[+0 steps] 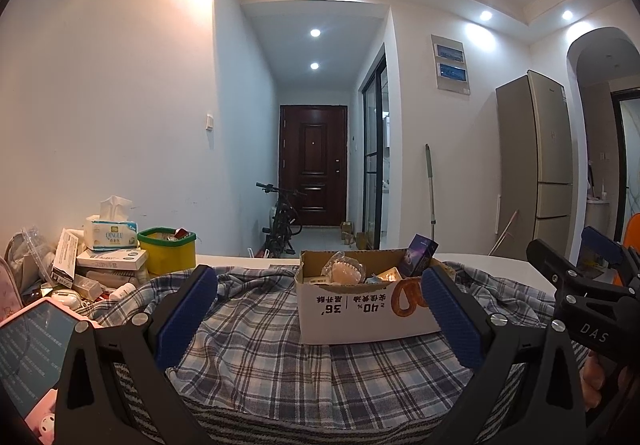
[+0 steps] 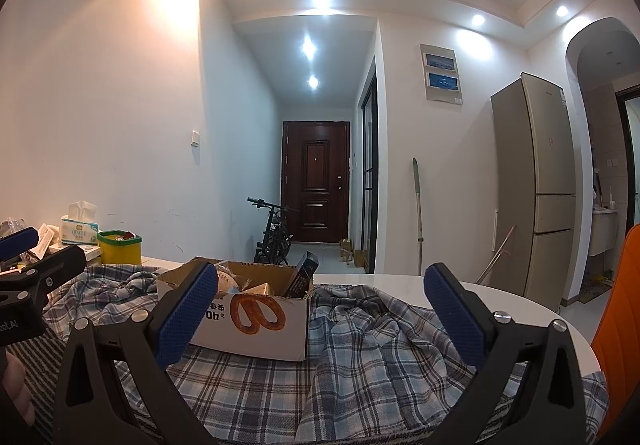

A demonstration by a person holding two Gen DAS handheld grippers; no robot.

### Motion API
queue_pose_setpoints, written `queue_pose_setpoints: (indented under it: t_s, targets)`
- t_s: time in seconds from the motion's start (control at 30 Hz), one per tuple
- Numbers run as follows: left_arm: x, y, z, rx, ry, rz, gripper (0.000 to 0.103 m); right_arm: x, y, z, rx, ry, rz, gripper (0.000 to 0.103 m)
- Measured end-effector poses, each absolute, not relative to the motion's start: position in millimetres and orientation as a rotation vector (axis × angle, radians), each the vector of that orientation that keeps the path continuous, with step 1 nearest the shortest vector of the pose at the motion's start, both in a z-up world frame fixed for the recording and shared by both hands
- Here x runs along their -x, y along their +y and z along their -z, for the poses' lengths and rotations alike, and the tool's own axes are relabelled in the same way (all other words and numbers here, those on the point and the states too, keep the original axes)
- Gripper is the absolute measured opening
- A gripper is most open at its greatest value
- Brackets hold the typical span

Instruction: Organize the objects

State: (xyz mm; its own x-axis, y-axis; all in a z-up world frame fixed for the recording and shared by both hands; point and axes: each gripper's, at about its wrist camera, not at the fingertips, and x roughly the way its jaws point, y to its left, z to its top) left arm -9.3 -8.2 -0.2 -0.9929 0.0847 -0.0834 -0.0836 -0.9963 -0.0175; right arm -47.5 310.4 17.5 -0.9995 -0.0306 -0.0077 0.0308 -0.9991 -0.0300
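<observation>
Both the left gripper point(image 1: 320, 309) and right gripper point(image 2: 320, 313) hang spread wide and empty above a plaid cloth point(image 1: 256, 357). Just beyond, on that cloth, sits the cardboard box point(image 1: 360, 309) holding small items; a yellow bin point(image 1: 170, 253) stands farther left on the surface point(image 2: 400, 281).

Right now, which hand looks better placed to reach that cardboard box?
Probably the left gripper: the cardboard box sits between its open fingers, straight ahead. For the right gripper, the box lies off to the left.
</observation>
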Motion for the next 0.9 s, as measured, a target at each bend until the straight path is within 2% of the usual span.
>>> queue_pose_setpoints:
  t_s: [0.9]
  targets:
    - [12.3, -6.5, 2.2, 0.144, -0.015, -3.052, 0.103, 48.0, 310.4, -17.4, -0.013, 0.045, 3.111, 0.103]
